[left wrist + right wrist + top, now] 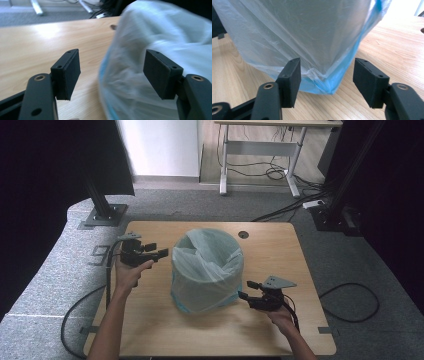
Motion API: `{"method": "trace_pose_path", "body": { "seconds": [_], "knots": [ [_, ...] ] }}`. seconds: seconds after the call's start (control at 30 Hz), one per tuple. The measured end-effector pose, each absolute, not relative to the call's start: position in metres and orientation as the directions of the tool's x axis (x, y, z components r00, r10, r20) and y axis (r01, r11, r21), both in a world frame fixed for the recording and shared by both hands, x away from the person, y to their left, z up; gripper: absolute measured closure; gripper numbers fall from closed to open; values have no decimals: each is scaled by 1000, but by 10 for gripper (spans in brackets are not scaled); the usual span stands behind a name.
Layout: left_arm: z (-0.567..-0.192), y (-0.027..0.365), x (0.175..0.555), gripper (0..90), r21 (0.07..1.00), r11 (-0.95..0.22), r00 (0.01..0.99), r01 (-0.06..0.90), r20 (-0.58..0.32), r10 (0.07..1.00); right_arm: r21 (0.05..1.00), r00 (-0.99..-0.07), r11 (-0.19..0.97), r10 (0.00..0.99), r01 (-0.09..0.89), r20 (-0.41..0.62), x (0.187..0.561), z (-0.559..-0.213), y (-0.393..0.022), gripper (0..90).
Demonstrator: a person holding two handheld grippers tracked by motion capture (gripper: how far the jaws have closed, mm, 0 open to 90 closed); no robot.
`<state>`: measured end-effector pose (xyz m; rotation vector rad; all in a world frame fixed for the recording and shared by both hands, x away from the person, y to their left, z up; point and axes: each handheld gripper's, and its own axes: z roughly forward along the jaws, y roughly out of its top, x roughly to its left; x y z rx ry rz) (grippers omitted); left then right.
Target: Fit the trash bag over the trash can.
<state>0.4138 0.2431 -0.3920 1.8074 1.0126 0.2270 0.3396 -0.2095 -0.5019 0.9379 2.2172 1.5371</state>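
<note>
A round bin lined with a pale blue see-through plastic bag [207,270] stands in the middle of the wooden table [280,250]. My left gripper [161,251] hovers just left of the bin near its rim, jaws open. In the left gripper view the bag [160,37] bulges close ahead of the left gripper [113,72], and nothing is pinched. My right gripper [244,289] sits low at the bin's near right side, open. In the right gripper view the bag's loose bottom fold [324,85] hangs just ahead of the right gripper [327,77], apart from the pads.
A small round hole [243,234] is in the table behind the bin. Black frame posts stand on the floor at the far left [102,205] and far right [340,205]. A desk with tangled cables [270,170] is farther back. Cables trail on the grey carpet.
</note>
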Motion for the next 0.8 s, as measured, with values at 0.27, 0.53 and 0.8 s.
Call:
{"method": "trace_pose_path", "body": {
  "seconds": [0.27,0.53,0.8],
  "knots": [
    [-343,193,411,279,835,-276,727,476,-197,658,916,-720,177,678,360,152,333,-500,-232,363],
    [-332,126,447,282,750,-445,782,489,-151,604,915,-718,181,681,361,148,328,-500,-239,363],
    [-348,78,479,285,613,-568,790,549,-160,591,918,-709,165,688,361,155,327,-498,-248,363]
  ]
}}
